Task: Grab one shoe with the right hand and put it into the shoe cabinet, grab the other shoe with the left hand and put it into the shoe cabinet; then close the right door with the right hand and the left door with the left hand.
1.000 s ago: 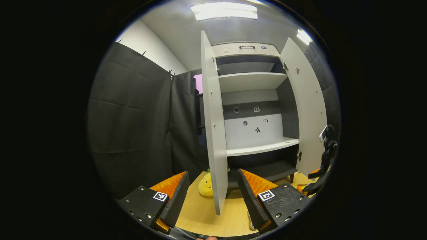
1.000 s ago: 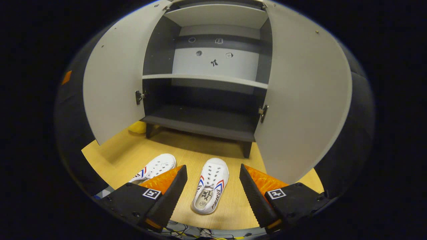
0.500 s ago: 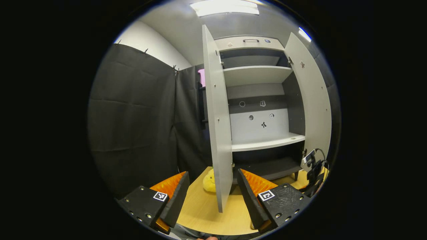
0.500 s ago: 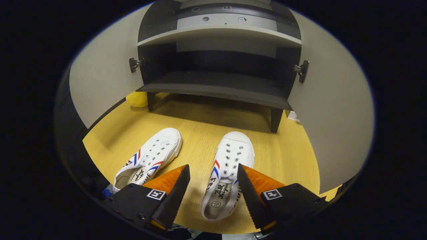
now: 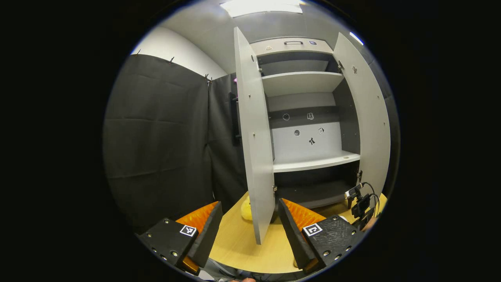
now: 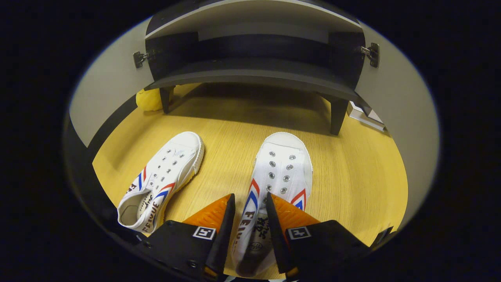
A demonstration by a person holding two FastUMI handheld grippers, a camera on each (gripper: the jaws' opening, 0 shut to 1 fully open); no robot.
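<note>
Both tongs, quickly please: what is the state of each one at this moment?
Left tongs: open, holding nothing, in front of the open shoe cabinet.
Right tongs: closed on the side wall of the right-hand white shoe.

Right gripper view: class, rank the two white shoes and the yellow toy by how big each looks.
1. Shoe between the fingers, though nearness inflates it.
2. Other shoe; likely the same real size.
3. Yellow toy, partly hidden behind the cabinet leg.
</note>
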